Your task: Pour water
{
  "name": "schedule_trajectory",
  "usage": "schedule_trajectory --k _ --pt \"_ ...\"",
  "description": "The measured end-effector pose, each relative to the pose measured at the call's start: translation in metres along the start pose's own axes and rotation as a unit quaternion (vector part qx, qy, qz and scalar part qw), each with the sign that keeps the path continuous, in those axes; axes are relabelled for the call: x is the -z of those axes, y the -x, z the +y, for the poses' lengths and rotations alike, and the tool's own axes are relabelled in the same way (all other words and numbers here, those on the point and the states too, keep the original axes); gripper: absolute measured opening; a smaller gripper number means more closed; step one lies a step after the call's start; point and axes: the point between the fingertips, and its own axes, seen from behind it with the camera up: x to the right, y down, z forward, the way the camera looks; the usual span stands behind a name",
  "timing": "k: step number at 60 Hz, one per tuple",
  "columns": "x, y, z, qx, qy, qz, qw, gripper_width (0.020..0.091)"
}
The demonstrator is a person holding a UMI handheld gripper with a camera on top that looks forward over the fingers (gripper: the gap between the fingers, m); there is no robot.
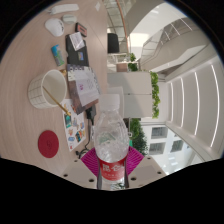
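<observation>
A clear plastic water bottle with a red label and a white cap stands between my fingers, and both magenta pads press on its sides. My gripper is shut on the bottle, and the whole view is rolled sideways, so the bottle is tilted. A white cup with a wooden stick in it sits on the table to the left, beyond the fingers and apart from the bottle's cap.
The pale table runs up the left side. On it lie a red round lid, printed papers by the cup, and dark items farther off. Windows, a green plant and chairs fill the right.
</observation>
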Motion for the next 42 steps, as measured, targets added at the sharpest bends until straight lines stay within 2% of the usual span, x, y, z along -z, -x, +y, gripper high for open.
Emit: schedule_trajectory --k 6,12,28,35,36,42 --pt "-0.02 0.013 -0.027 0.198 -0.024 -0.004 0.98 0.0301" --pt "-0.026 0.02 -0.038 0.331 -0.024 0.009 0.943 0.0299" --pt "-0.032 0.012 -0.052 0.386 -0.026 0.011 0.922 0.03" --pt "-0.034 -0.001 -0.055 0.289 -0.035 0.001 0.957 0.0302" --pt "-0.028 -0.005 -0.053 0.259 -0.034 0.011 0.965 0.03" --pt "-0.029 -0.037 -0.054 -0.012 -0.053 -0.015 0.998 0.0303"
